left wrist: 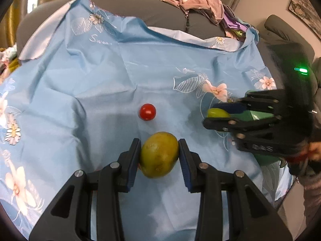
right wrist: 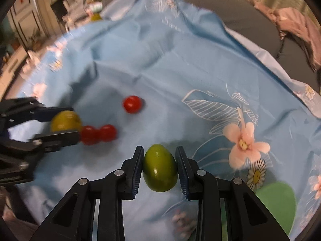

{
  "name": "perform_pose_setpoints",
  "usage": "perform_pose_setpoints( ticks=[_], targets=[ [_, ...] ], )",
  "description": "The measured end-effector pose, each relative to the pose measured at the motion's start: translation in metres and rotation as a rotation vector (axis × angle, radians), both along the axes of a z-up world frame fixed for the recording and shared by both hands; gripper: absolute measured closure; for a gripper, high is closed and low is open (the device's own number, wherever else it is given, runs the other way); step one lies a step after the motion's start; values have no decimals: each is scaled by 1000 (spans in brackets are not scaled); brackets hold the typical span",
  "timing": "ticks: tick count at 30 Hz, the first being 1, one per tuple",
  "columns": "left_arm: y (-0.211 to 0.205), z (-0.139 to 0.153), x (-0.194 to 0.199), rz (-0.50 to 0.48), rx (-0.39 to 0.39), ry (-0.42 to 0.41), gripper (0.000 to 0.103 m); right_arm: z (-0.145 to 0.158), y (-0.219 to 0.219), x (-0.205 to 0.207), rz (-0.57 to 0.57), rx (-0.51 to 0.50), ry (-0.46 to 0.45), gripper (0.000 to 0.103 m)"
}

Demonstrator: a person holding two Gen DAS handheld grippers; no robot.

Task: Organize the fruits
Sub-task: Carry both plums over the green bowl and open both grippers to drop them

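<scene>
My left gripper (left wrist: 159,150) is shut on a yellow-green mango (left wrist: 159,157) just above the blue flowered cloth (left wrist: 100,84). A red tomato (left wrist: 147,111) lies a little beyond it. My right gripper (right wrist: 159,156) is shut on a smaller green fruit (right wrist: 159,168). It shows at the right of the left wrist view (left wrist: 219,112) over a green plate (left wrist: 258,116). In the right wrist view the left gripper (right wrist: 60,123) holds the mango (right wrist: 65,120) at the left. Two red tomatoes (right wrist: 98,134) lie beside it and a third (right wrist: 131,104) lies farther back.
The cloth covers a grey sofa (left wrist: 128,6). Pink clothes (left wrist: 200,2) lie piled at its back. A green plate (right wrist: 276,202) sits at the lower right of the right wrist view. A grey armchair (left wrist: 280,30) stands to the right.
</scene>
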State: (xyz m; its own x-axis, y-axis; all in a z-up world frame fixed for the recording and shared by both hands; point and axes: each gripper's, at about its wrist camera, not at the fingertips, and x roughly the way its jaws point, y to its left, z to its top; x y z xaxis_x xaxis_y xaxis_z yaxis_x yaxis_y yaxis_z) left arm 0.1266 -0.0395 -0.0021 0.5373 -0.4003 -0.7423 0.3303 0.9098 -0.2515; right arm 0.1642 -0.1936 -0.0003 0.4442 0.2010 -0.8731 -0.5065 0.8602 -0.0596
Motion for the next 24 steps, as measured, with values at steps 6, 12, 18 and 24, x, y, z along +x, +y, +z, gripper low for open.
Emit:
perform_pose_setpoints(
  ticks=[6, 12, 18, 24],
  targets=[
    [-4, 13, -23, 20, 25, -16, 65, 15, -18, -48, -27, 169, -57, 69],
    [-7, 24, -49, 23, 49, -40, 65, 14, -27, -77, -54, 248, -62, 69],
    [-15, 35, -73, 17, 69, -65, 65, 23, -38, -110, -81, 335, -91, 69],
    [-24, 44, -91, 4, 87, -88, 65, 34, -50, -129, -111, 415, -131, 69]
  ],
)
